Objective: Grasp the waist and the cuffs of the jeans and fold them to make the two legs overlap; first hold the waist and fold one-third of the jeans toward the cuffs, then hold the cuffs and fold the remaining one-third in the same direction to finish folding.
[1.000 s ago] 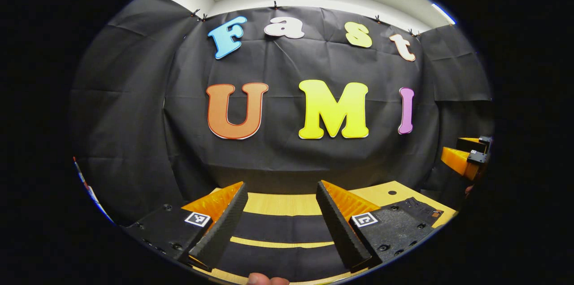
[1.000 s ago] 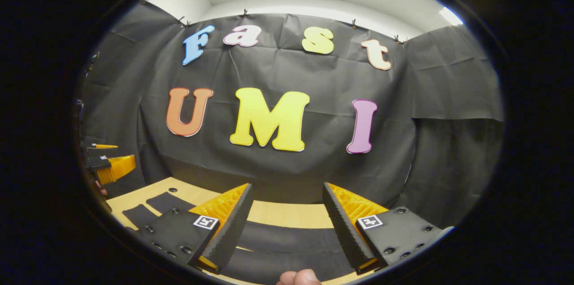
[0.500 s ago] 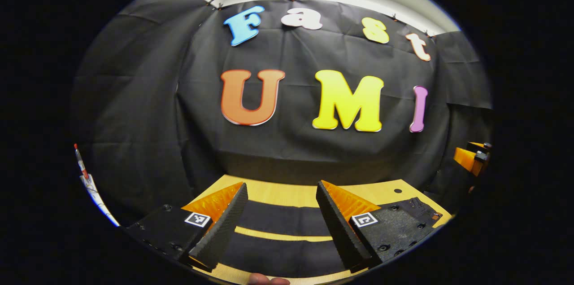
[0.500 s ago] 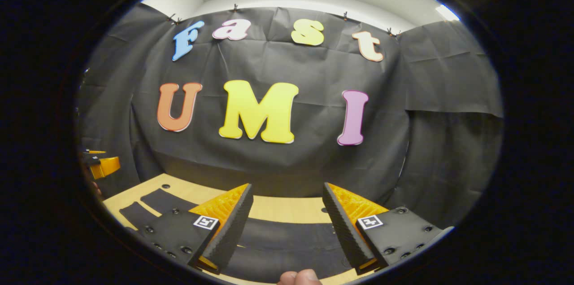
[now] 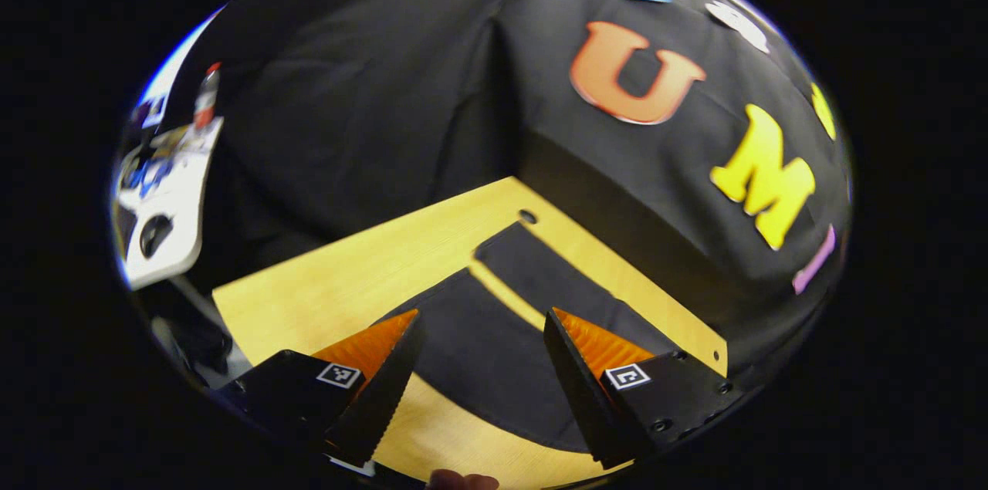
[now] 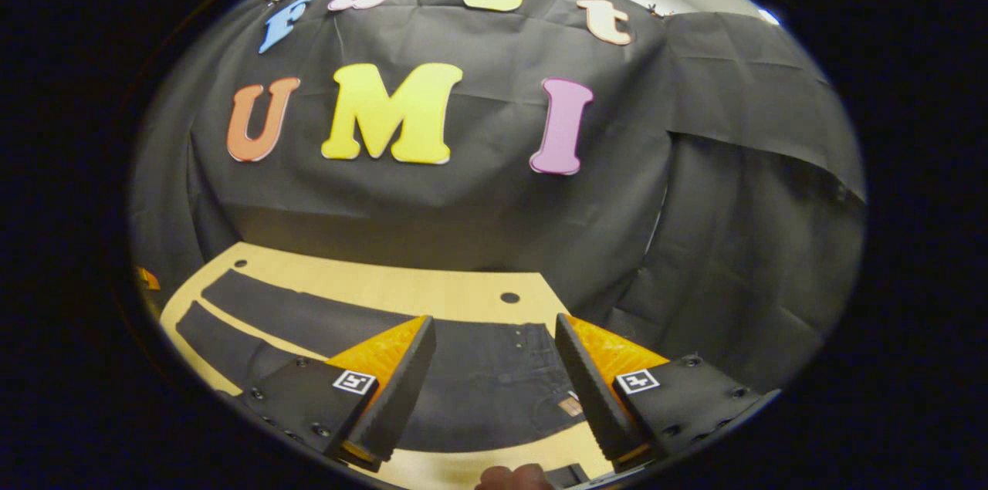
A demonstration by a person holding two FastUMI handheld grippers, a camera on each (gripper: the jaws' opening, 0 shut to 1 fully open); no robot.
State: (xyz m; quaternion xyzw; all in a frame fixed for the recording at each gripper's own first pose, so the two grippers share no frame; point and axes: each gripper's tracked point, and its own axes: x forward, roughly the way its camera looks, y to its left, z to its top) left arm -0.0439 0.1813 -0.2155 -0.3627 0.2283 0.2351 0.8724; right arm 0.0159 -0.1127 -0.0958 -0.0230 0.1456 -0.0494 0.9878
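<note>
Black jeans lie flat on the wooden table, legs side by side with a narrow gap between them. In the right gripper view the waist, with button and pockets, lies under and between my fingers; the legs stretch away to the left. My right gripper hovers open over the waist, holding nothing. In the left gripper view the two legs run toward the far corner and the cuffs end near a table hole. My left gripper is open above the legs, with nothing between its fingers.
A white board with a small bottle stands beyond the table's left end. Bare wood shows left of the legs. Another table hole lies behind the waist. A thumb shows at the bottom edge. Black cloth walls close in behind.
Both grippers tipped downward toward the table. The left one also swung left toward the leg end; the right one now looks onto the waist. Both stayed open.
</note>
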